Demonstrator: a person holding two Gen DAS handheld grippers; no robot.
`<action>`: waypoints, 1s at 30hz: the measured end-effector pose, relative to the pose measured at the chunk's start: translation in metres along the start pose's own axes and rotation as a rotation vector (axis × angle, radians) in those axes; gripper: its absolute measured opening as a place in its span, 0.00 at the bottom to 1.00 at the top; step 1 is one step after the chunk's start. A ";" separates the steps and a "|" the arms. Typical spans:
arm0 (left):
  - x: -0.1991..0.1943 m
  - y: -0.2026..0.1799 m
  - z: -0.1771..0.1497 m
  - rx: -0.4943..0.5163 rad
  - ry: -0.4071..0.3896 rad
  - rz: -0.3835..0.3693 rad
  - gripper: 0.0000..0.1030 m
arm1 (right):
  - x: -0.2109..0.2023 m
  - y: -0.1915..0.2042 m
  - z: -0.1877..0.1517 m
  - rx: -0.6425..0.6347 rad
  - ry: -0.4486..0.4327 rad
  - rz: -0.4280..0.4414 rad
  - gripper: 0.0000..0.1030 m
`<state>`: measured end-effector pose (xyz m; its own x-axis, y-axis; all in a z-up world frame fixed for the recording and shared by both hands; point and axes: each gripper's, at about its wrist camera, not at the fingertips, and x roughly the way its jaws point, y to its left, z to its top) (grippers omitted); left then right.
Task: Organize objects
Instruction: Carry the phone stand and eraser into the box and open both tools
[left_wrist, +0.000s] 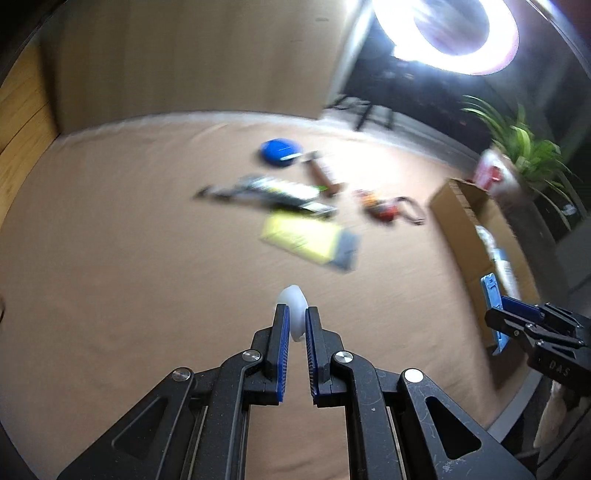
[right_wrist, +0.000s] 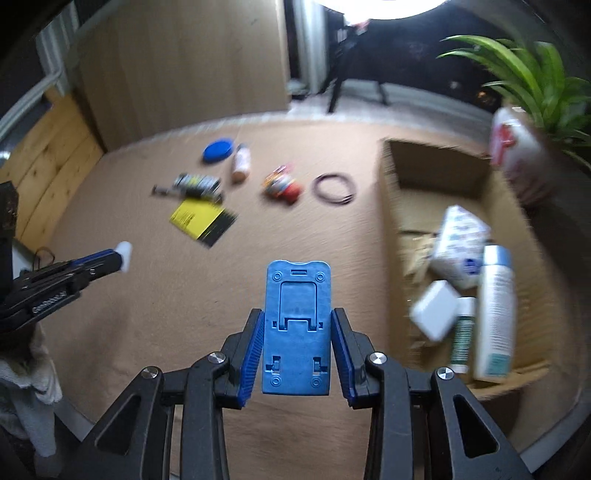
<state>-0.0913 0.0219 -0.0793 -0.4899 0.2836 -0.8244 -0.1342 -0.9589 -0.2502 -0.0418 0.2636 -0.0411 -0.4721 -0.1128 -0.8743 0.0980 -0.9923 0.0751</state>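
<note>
My left gripper (left_wrist: 295, 314) is shut on a small white rounded piece (left_wrist: 293, 302), held above the tan cloth; the right wrist view shows that left gripper (right_wrist: 120, 254) at the left with the white piece (right_wrist: 125, 254) at its tip. My right gripper (right_wrist: 297, 317) is shut on a flat blue plastic stand (right_wrist: 297, 328), its pads pressing both long edges. In the left wrist view the right gripper (left_wrist: 498, 314) sits at the right edge with the blue stand (left_wrist: 493, 299) beside the cardboard box (left_wrist: 458, 206).
The open cardboard box (right_wrist: 391, 192) on the right holds a white spray bottle (right_wrist: 495, 314), a white pouch (right_wrist: 461, 243), a small white box (right_wrist: 436, 310) and a tube (right_wrist: 461, 336). On the cloth lie a blue lid (right_wrist: 218, 149), yellow card (right_wrist: 195, 218), cable ring (right_wrist: 334, 188) and red-orange item (right_wrist: 282, 186). A plant (right_wrist: 528, 74) stands behind.
</note>
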 end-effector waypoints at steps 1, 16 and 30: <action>0.003 -0.012 0.006 0.020 -0.005 -0.012 0.09 | -0.007 -0.008 0.001 0.014 -0.018 -0.013 0.32; 0.059 -0.188 0.088 0.243 -0.043 -0.152 0.09 | -0.032 -0.093 -0.001 0.129 -0.096 -0.097 0.32; 0.099 -0.260 0.106 0.325 -0.032 -0.163 0.10 | -0.024 -0.126 0.002 0.165 -0.104 -0.102 0.32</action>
<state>-0.1966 0.2983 -0.0419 -0.4653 0.4370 -0.7697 -0.4768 -0.8564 -0.1980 -0.0452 0.3913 -0.0288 -0.5606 -0.0074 -0.8280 -0.0959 -0.9926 0.0739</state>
